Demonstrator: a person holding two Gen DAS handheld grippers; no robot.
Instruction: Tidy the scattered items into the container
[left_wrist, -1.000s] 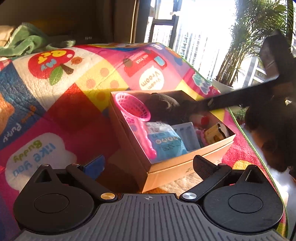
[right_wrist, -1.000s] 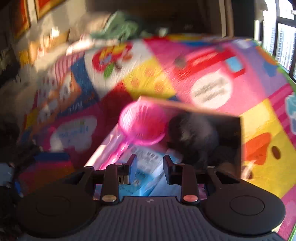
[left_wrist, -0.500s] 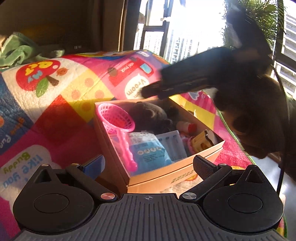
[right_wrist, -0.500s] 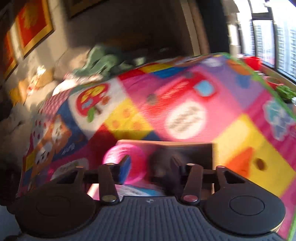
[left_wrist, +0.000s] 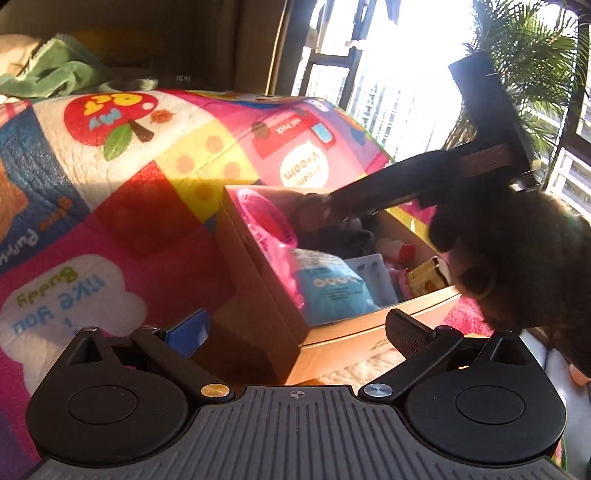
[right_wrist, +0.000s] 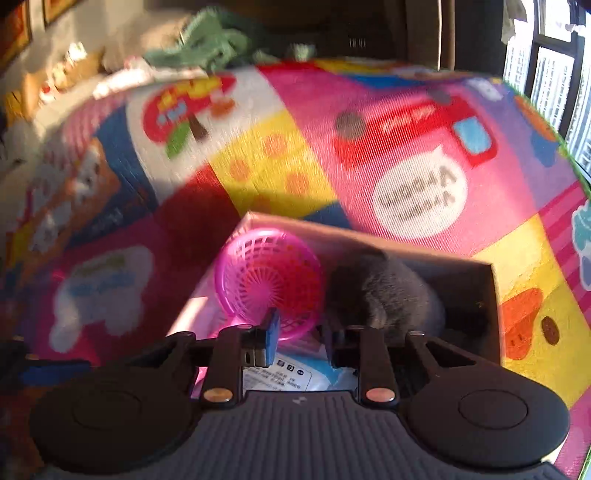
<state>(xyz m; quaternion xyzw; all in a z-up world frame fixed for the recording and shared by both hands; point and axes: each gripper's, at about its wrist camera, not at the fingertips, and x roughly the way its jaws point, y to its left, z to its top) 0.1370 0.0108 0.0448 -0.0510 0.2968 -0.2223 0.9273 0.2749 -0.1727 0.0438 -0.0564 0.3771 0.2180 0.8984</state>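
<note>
A cardboard box (left_wrist: 343, 332) stands on the colourful play mat (left_wrist: 110, 206). It holds a pink basket (left_wrist: 269, 218), a grey plush toy (left_wrist: 314, 214), a blue packet (left_wrist: 332, 288) and small toys. My left gripper (left_wrist: 295, 328) is open and empty just in front of the box's near corner. My right gripper (right_wrist: 301, 332) is open and empty, low over the box (right_wrist: 491, 306), with the pink basket (right_wrist: 269, 280) and grey plush (right_wrist: 380, 291) just beyond its fingers. In the left wrist view the right gripper (left_wrist: 336, 206) reaches in over the plush.
A green cloth (left_wrist: 55, 74) lies at the mat's far edge. A window and a potted palm (left_wrist: 528, 66) are at the right. The mat's right edge drops to the floor (left_wrist: 554, 365).
My right gripper rose and swung above the box, then came back down over the plush and basket. My left gripper stayed open in front of the box.
</note>
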